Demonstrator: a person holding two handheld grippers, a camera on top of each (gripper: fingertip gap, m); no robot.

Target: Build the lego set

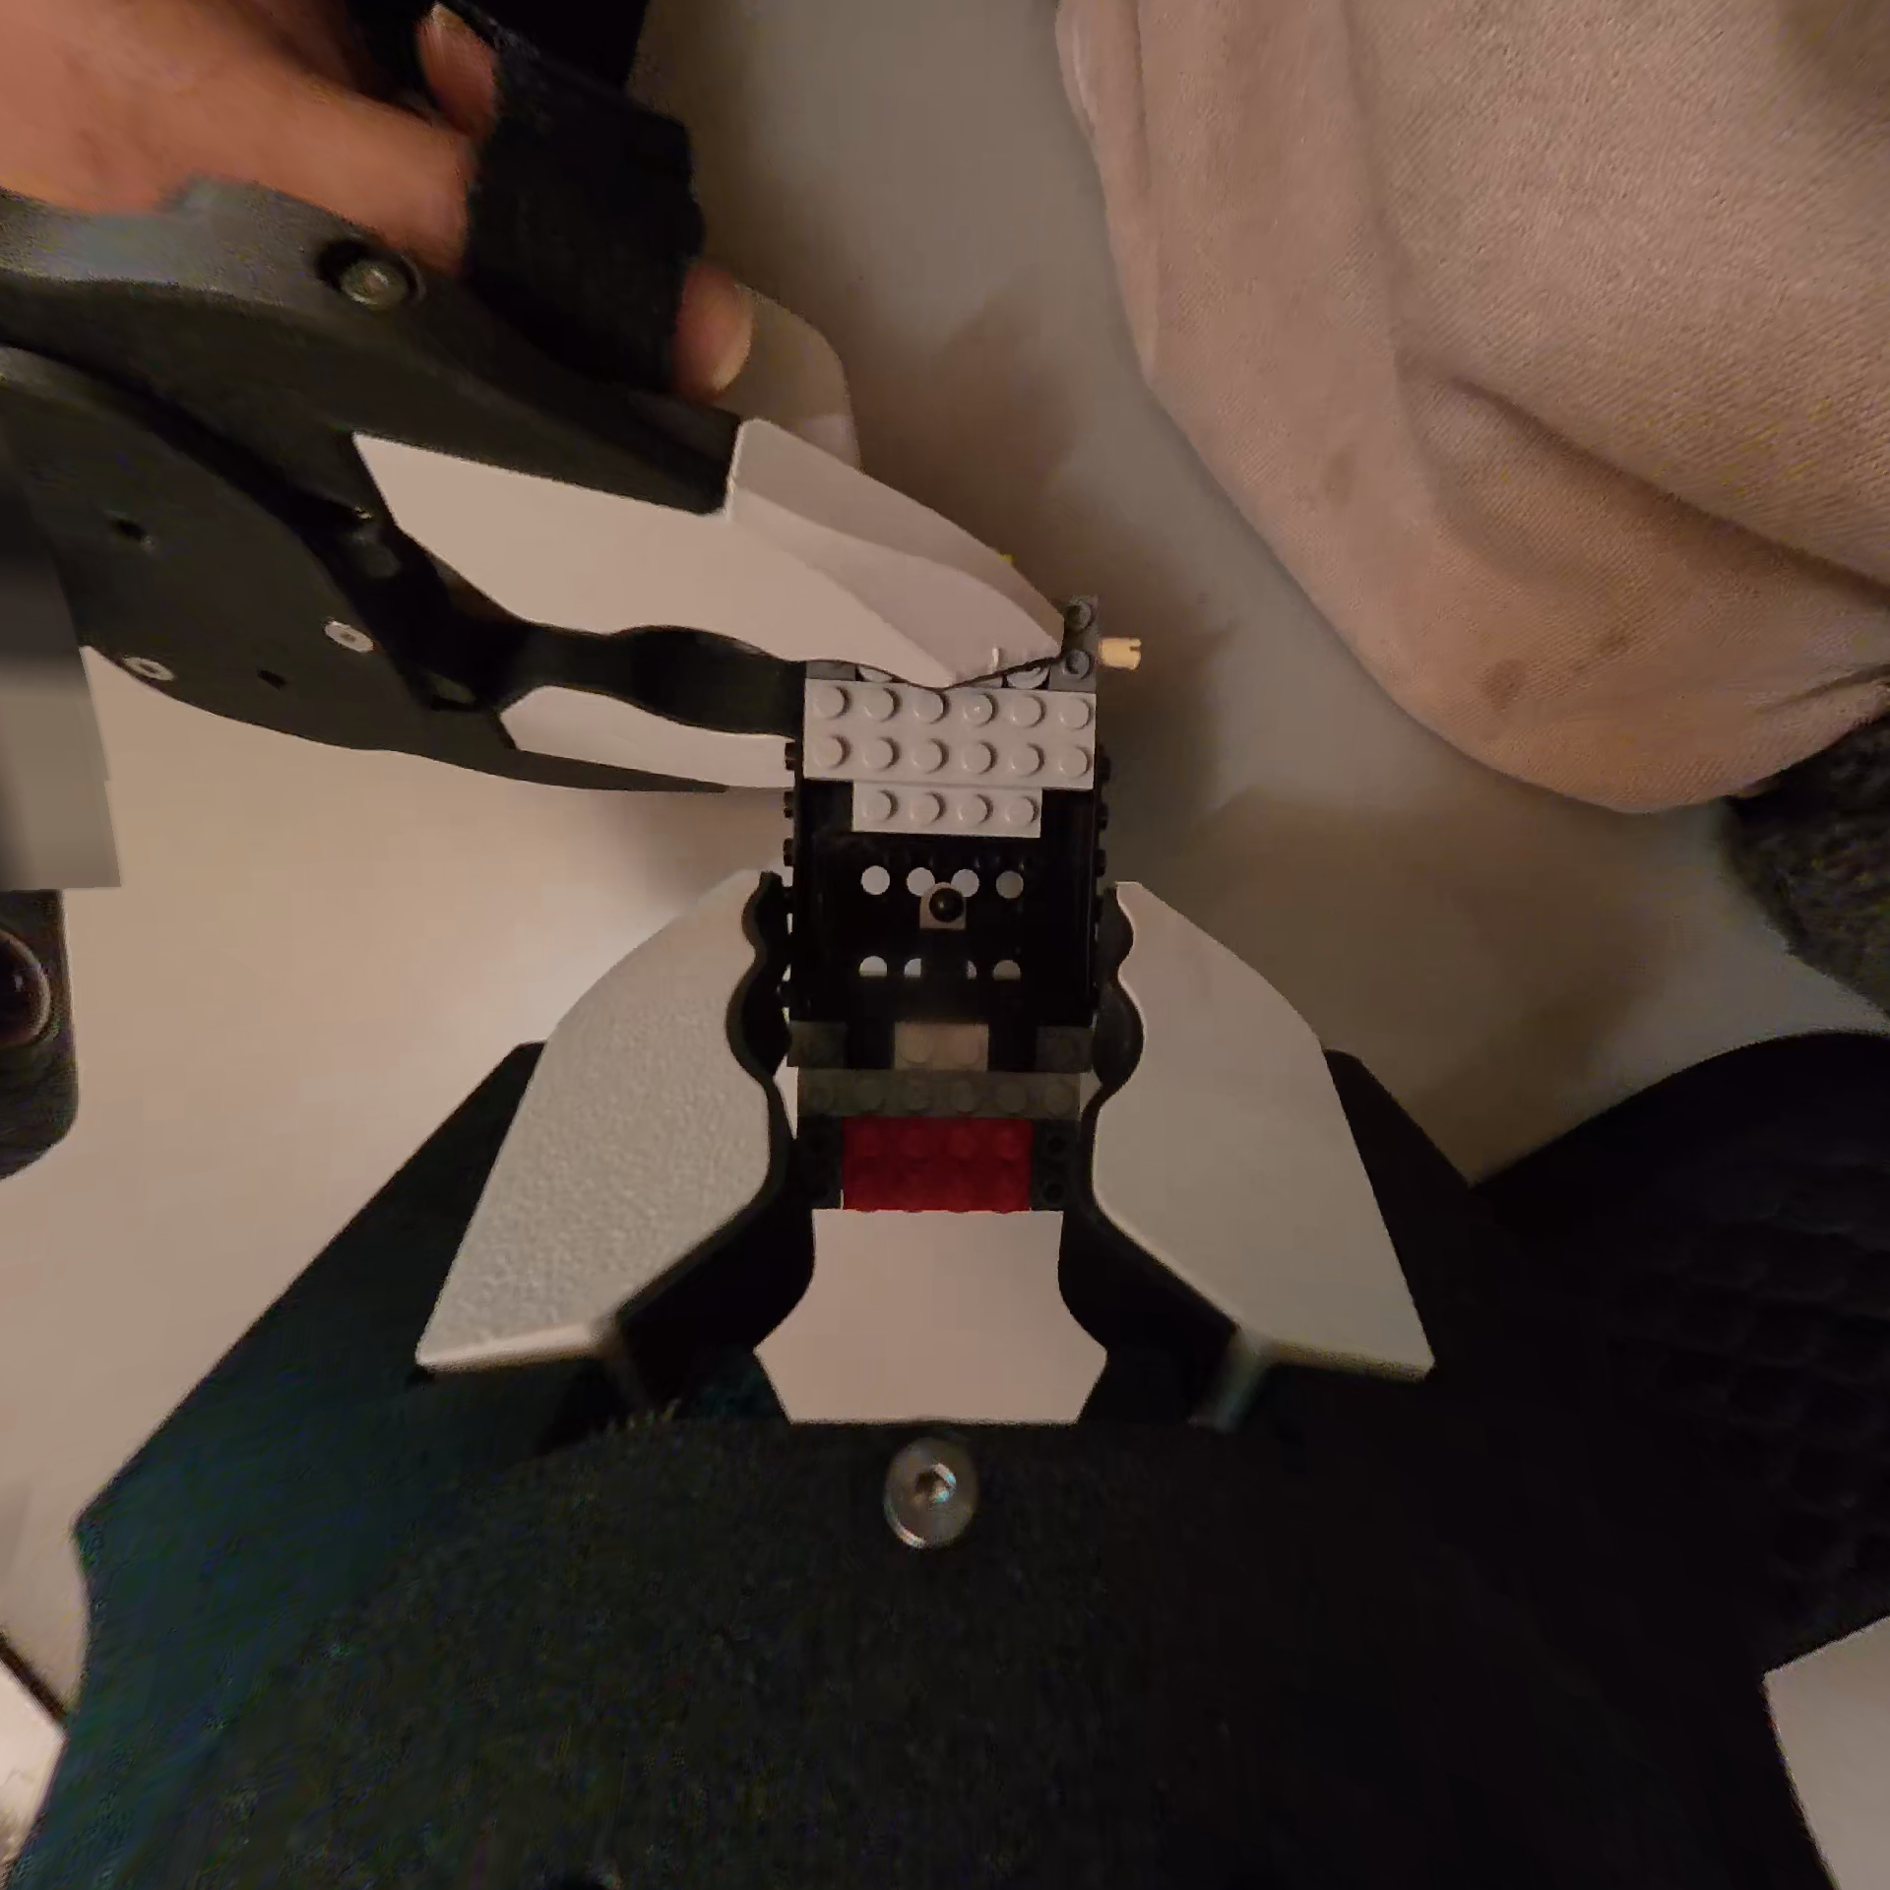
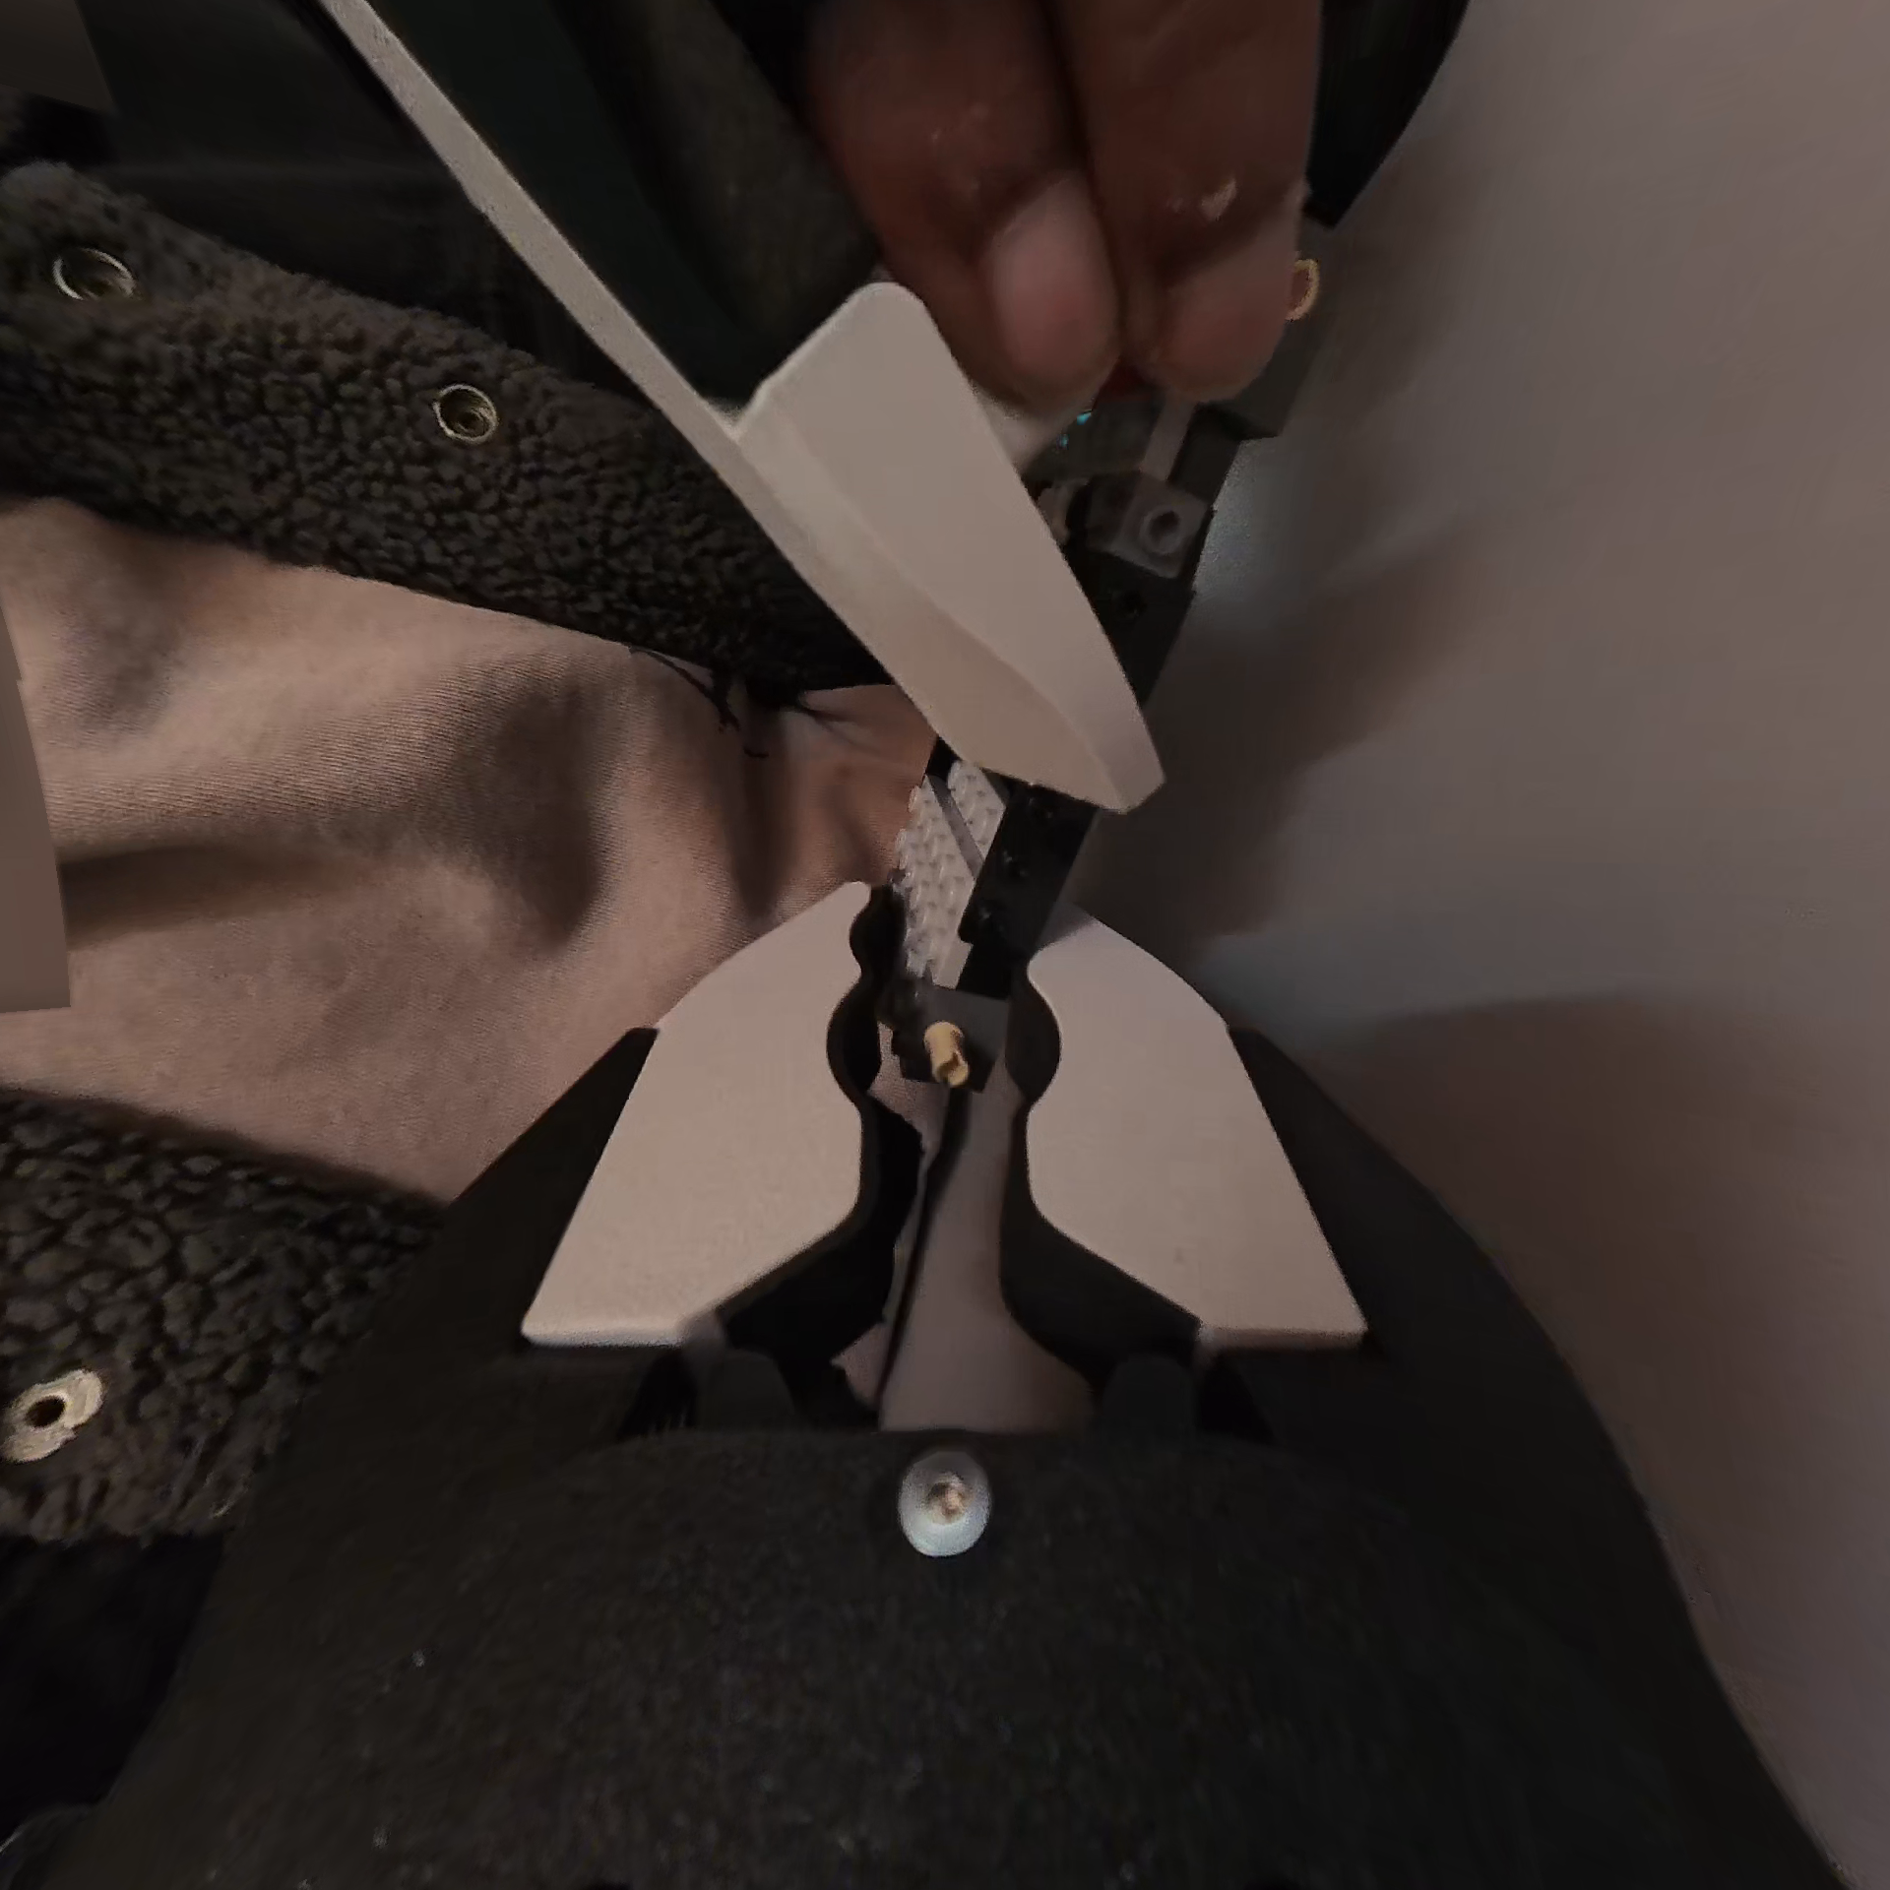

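A lego build has a black frame, light grey plates at its far end and a red brick at its near end. My left gripper is shut on the frame's two sides and holds it above the table. My right gripper comes in from the upper left and is shut on the far end. In the right wrist view the build is edge-on between my right gripper. A tan pin sticks out of that end; it also shows in the left wrist view. The left gripper's white finger reaches down from above.
A white table lies under the build. A person's pale pink garment and dark fleece jacket are close behind it. Hands hold the gripper handles. Left tips to right tips: about 4 cm.
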